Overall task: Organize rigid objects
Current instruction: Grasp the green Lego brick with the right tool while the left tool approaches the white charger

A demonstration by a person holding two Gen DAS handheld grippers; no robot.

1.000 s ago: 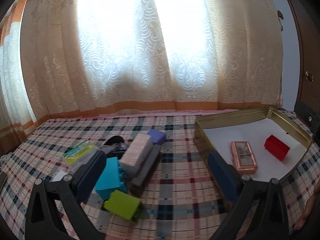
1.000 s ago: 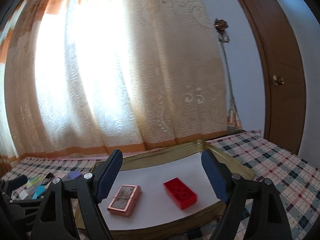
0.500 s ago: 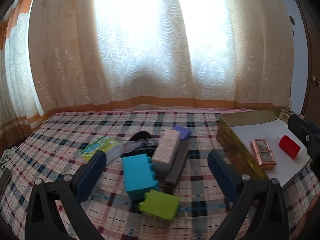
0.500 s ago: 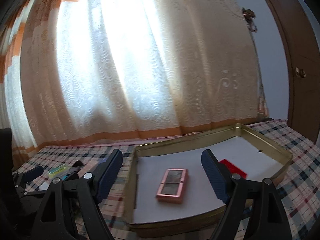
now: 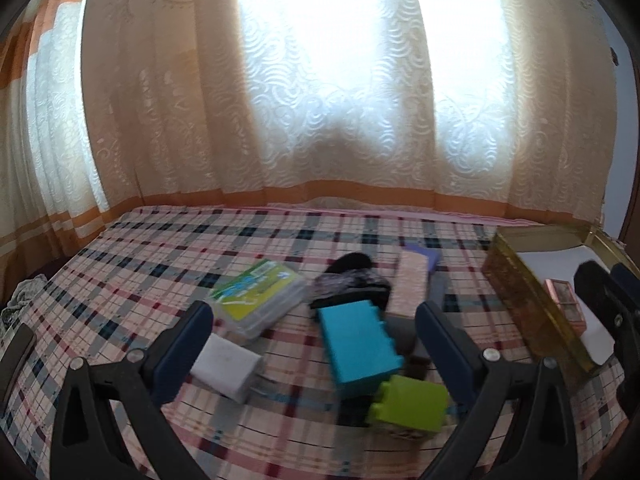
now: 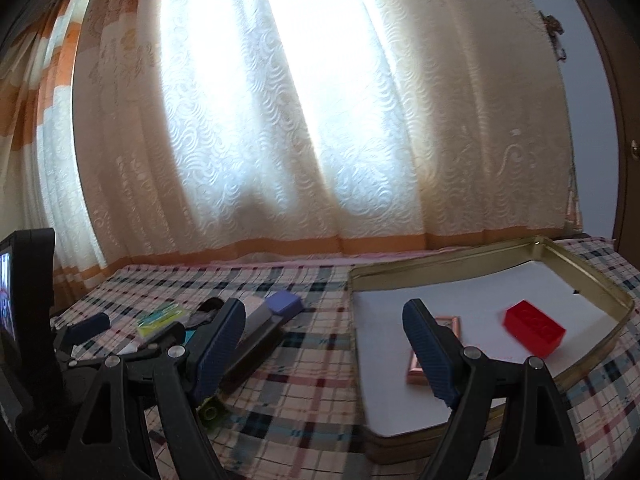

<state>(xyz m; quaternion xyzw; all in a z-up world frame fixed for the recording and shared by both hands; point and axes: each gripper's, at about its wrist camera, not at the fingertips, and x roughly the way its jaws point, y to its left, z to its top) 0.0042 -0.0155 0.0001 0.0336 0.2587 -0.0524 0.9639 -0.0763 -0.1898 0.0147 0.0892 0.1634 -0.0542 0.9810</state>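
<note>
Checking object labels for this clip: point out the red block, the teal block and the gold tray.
red block (image 6: 534,328), right wrist view, top face.
teal block (image 5: 358,344), left wrist view, top face.
gold tray (image 6: 440,265), right wrist view, far rim.

tin tray (image 6: 592,276): glossy gold metal | blocks (image 5: 360,346): smooth plastic | bedcover (image 5: 160,264): plaid cloth

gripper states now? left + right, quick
Left gripper: open, holding nothing; the teal block lies between its fingers, untouched.
Right gripper: open, empty.
</note>
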